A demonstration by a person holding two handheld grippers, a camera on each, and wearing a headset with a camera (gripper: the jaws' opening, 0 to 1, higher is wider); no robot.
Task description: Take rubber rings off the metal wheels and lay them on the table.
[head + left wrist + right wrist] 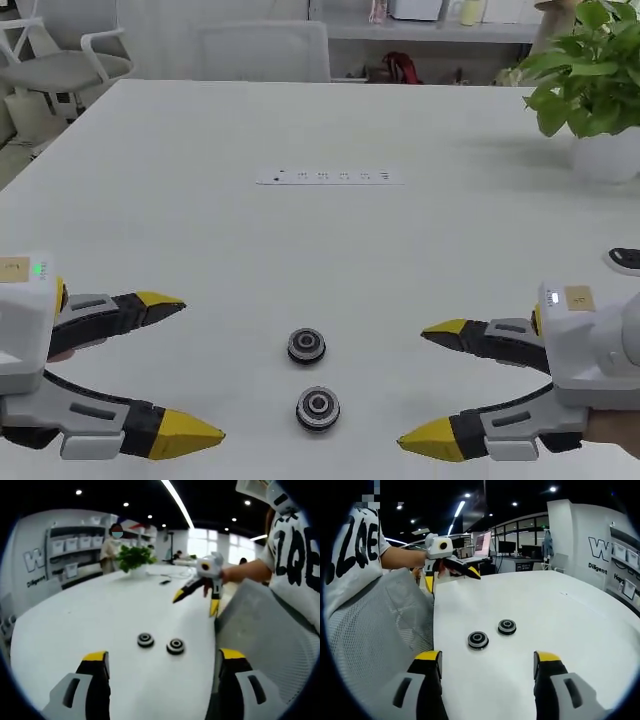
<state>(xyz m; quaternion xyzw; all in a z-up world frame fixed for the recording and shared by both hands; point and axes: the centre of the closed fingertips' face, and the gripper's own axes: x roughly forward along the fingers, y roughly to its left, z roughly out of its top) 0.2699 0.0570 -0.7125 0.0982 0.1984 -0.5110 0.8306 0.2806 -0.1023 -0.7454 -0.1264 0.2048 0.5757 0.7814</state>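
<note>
In the head view the left gripper (203, 369) is cut by the left and bottom edges, the right gripper (411, 385) by the right and bottom edges. The potted plant (590, 70) is cut at top and right. A dark object (626, 260) at the right edge of the table (300, 250) is half out of frame; I cannot name it. The marks on the white strip (330, 177) are too small to read. On the far wheel (306, 346) and the near wheel (318, 409), the border between rubber and metal is unclear.
</note>
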